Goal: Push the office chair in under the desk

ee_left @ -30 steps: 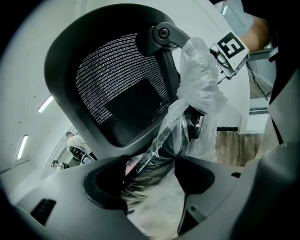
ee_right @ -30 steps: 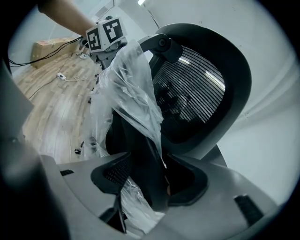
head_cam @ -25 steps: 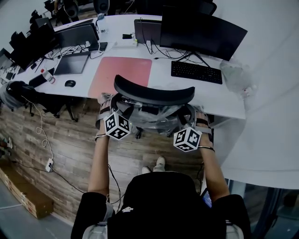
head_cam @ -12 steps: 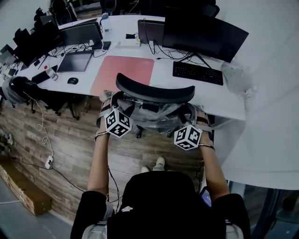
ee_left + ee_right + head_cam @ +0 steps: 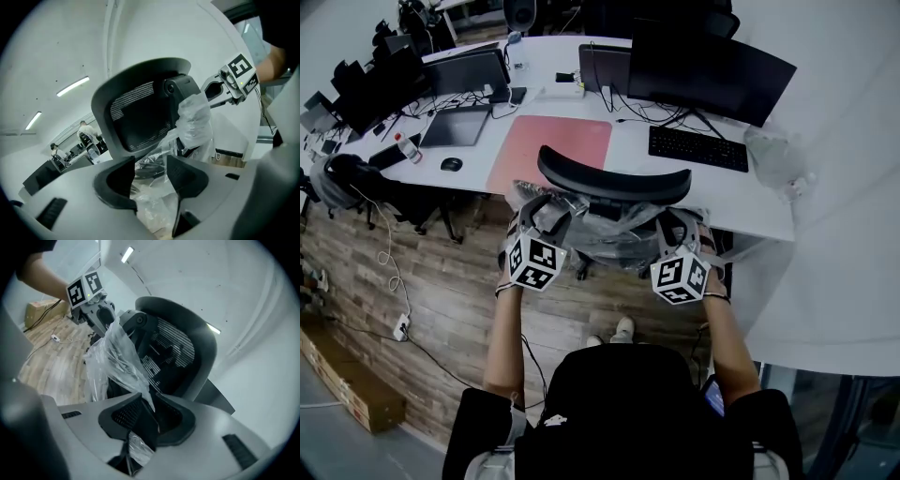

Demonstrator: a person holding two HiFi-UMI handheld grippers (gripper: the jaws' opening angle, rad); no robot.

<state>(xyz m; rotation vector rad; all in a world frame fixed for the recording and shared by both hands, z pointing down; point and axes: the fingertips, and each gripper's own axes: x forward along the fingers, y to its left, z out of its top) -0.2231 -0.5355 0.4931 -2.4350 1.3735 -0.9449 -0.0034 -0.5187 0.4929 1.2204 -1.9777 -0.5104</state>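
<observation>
The office chair (image 5: 614, 178) stands at the desk (image 5: 628, 150), its black curved headrest over the desk's edge and its back wrapped in clear plastic (image 5: 609, 230). My left gripper (image 5: 539, 208) is at the left side of the chair back. In the left gripper view its jaws (image 5: 150, 171) are closing with crumpled plastic between them, and a gap still shows. My right gripper (image 5: 675, 225) is at the right side of the back. Its jaws (image 5: 150, 411) are closing and pinch a sheet of the plastic wrap (image 5: 117, 357).
On the desk lie a pink mat (image 5: 553, 150), a keyboard (image 5: 697, 148), a monitor (image 5: 708, 66), a tablet (image 5: 455, 127) and a mouse (image 5: 450, 164). A white wall (image 5: 825, 281) stands close on the right. Cables and a power strip (image 5: 398, 328) lie on the wooden floor at the left.
Both grippers have settled closer on the sides of the chair back and their jaws have narrowed. The chair has hardly moved.
</observation>
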